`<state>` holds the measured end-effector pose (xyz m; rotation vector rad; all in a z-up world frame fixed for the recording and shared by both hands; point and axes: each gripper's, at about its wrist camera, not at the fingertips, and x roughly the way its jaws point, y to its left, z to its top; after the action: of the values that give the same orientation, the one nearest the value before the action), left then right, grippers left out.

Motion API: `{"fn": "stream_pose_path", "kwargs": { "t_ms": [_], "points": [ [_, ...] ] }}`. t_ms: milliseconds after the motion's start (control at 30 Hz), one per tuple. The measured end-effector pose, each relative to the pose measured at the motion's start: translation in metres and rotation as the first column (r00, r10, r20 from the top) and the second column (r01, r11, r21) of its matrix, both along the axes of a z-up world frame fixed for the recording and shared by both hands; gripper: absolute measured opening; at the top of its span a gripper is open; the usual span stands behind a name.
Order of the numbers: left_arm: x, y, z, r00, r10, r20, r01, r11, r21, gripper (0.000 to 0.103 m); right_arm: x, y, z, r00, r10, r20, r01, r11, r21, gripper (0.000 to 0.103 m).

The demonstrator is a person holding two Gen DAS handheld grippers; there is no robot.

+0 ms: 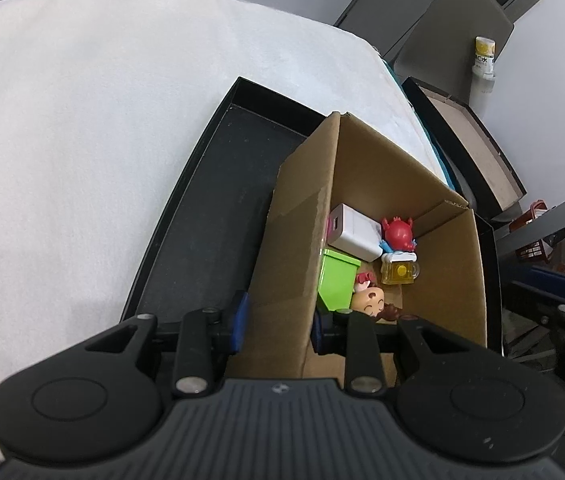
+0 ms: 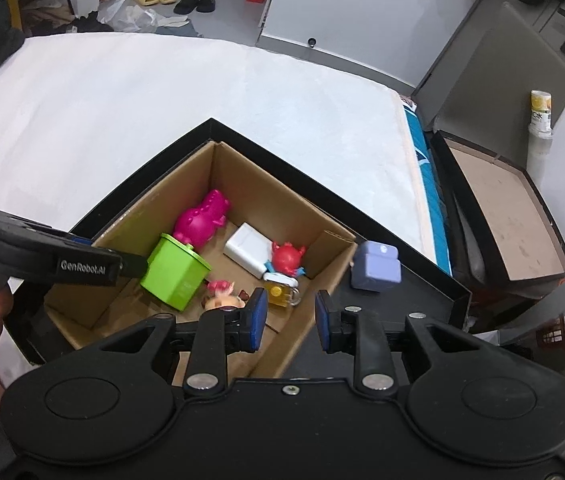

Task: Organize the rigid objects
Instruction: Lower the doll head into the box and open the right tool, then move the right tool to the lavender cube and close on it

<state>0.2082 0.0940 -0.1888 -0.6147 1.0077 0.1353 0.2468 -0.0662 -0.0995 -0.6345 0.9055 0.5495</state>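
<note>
A cardboard box (image 2: 242, 184) stands in a black tray (image 2: 422, 280) on a white bed. It holds a green bin (image 2: 174, 276), a pink toy (image 2: 202, 220), a white charger (image 2: 248, 250), a red crab figure (image 2: 287, 258), a beer-mug toy (image 2: 280, 290) and a small doll head (image 2: 222, 300). A lavender robot toy (image 2: 376, 266) sits in the tray outside the box's right wall. My right gripper (image 2: 288, 320) is open and empty over the box's near right corner. My left gripper (image 1: 278, 316) is shut on the box's left wall (image 1: 294, 240).
The white bed (image 2: 162, 100) spreads behind and to the left. A dark box lid with a brown inside (image 2: 502, 216) lies off the bed's right edge, beside a grey cabinet (image 2: 502, 60). Slippers and bags lie on the far floor.
</note>
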Motion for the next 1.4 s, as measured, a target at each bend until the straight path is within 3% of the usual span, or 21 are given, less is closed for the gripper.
{"fn": "stream_pose_path", "kwargs": {
  "t_ms": [567, 833, 1067, 1267, 1400],
  "points": [
    [-0.004, 0.001, 0.007, 1.0, 0.008, 0.024, -0.008, 1.0, 0.004, 0.026, 0.021, -0.059, -0.007, 0.988, -0.148, -0.044, 0.151, 0.986, 0.074, 0.03],
    [-0.004, 0.0, 0.009, 0.999, 0.01, 0.031, -0.01, 1.0, 0.01, 0.025, 0.033, -0.073, -0.018, 0.986, -0.159, -0.044, 0.163, 0.981, 0.105, 0.05],
    [-0.004, 0.0, 0.009, 0.999, 0.012, 0.03, -0.013, 1.0, 0.012, 0.025, 0.054, -0.079, -0.031, 0.983, -0.179, -0.048, 0.184, 0.975, 0.125, 0.057],
    [-0.003, -0.003, 0.01, 1.0, 0.01, 0.028, -0.01, 1.0, 0.028, 0.025, 0.071, -0.092, -0.049, 0.973, -0.218, -0.072, 0.229, 0.95, 0.213, 0.059],
    [-0.003, -0.003, 0.009, 1.0, 0.013, 0.025, -0.013, 0.999, 0.029, 0.025, 0.084, -0.107, -0.065, 0.959, -0.265, -0.103, 0.284, 0.913, 0.294, 0.059]
  ]
}}
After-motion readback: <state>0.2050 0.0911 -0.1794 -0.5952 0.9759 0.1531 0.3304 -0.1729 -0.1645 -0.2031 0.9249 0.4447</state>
